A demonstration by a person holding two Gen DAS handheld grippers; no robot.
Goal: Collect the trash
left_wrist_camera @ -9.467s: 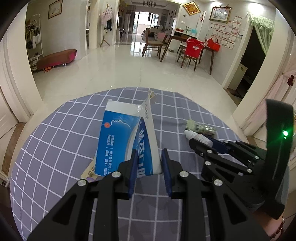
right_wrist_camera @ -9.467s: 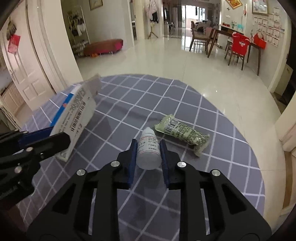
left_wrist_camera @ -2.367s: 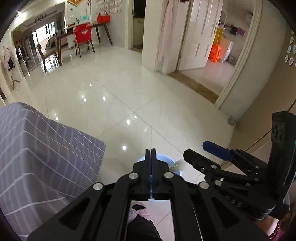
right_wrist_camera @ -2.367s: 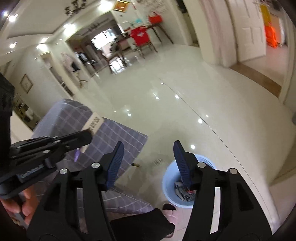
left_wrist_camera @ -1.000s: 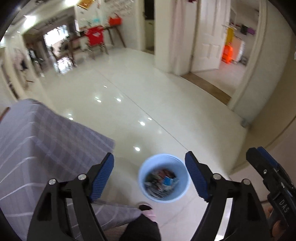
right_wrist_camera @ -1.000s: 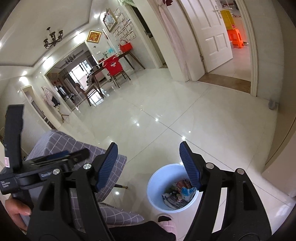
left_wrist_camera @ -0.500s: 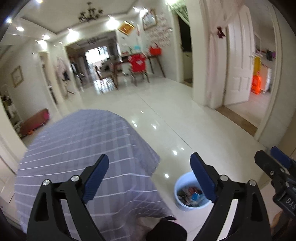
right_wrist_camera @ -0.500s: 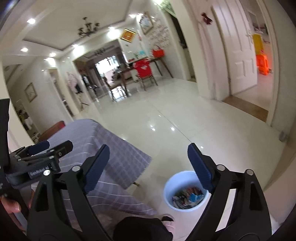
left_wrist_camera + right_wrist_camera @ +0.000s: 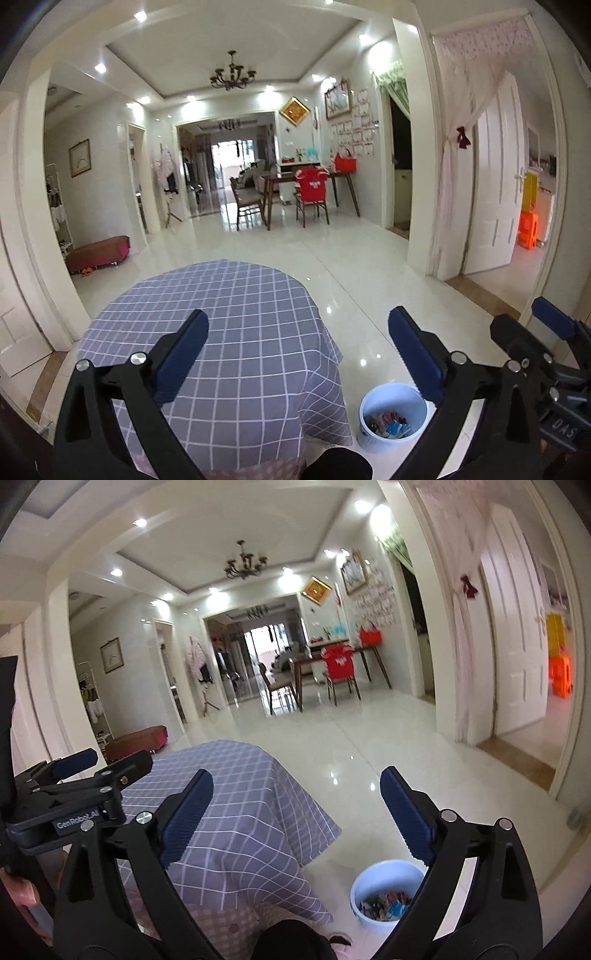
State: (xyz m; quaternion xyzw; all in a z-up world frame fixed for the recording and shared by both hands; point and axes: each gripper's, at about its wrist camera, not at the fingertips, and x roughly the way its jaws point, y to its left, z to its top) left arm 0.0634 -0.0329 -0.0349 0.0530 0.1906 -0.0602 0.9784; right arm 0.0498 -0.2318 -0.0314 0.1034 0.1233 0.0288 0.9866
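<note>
Hanging above the room, the left tool (image 9: 295, 347) is holding its jaws spread wide with nothing between them, and the right tool (image 9: 297, 812) is doing the same. White writing "GenRobot.AI" is showing on the left tool's body in the right wrist view. The trash (image 9: 389, 424) is lying inside the pale blue bin (image 9: 369, 439), which is standing on the glossy floor (image 9: 369, 277) just beside the desk (image 9: 236, 317) with its grey checked cloth.
</note>
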